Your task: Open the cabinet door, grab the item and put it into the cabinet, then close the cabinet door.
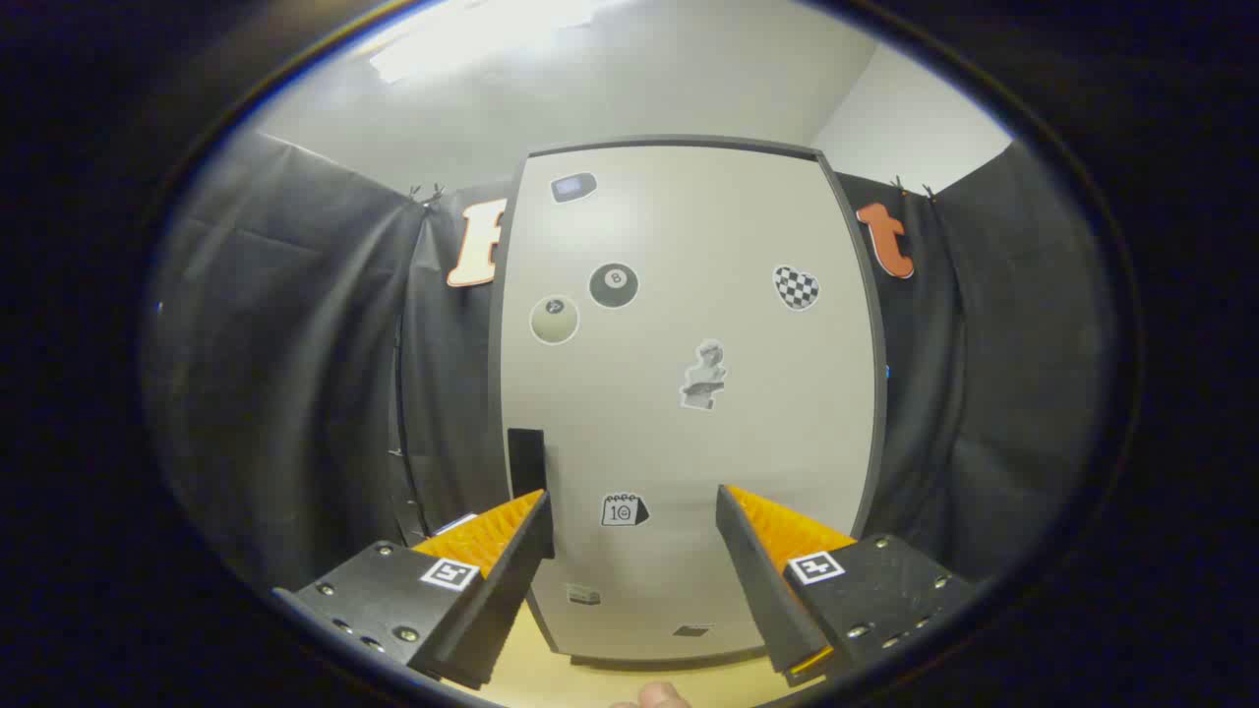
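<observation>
A tall pale cabinet (679,393) with a dark frame stands straight ahead on a light wooden surface. Its door (748,442) is closed and carries several stickers. A black handle (525,462) sits on the door's left edge, just above my left fingertip. My gripper (634,516) is open, its fingers spread wide and close to the lower part of the door, with nothing between them. The item to be put away cannot be told from this view.
Black cloth (295,374) hangs on both sides of the cabinet as the booth's wall. The wooden tabletop (551,678) shows below the cabinet's base. A fingertip of a person's hand (657,696) peeks in below, between my fingers.
</observation>
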A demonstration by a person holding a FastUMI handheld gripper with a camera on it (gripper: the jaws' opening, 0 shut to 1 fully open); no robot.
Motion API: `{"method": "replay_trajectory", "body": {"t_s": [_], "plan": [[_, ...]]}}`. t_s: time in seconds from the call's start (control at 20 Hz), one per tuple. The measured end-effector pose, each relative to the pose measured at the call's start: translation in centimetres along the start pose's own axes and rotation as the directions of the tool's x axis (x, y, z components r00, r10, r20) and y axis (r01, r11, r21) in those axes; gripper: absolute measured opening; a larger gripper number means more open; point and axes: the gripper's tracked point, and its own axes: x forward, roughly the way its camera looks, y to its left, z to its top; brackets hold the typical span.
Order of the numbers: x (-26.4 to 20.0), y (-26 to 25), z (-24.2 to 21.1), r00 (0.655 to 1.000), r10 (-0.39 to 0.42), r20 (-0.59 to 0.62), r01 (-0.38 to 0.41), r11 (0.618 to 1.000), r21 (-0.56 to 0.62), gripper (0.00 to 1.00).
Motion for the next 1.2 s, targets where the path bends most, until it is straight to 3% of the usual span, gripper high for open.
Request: {"method": "replay_trajectory", "body": {"t_s": [0.9, 1.2], "plan": [[1.2, 2.2, -1.1, 0.999, 0.042, -0.027, -0.043, 0.999, -0.011, 0.98], [1.6, 5.3, -1.9, 0.995, 0.089, -0.054, -0.091, 0.996, -0.024, 0.98]]}}
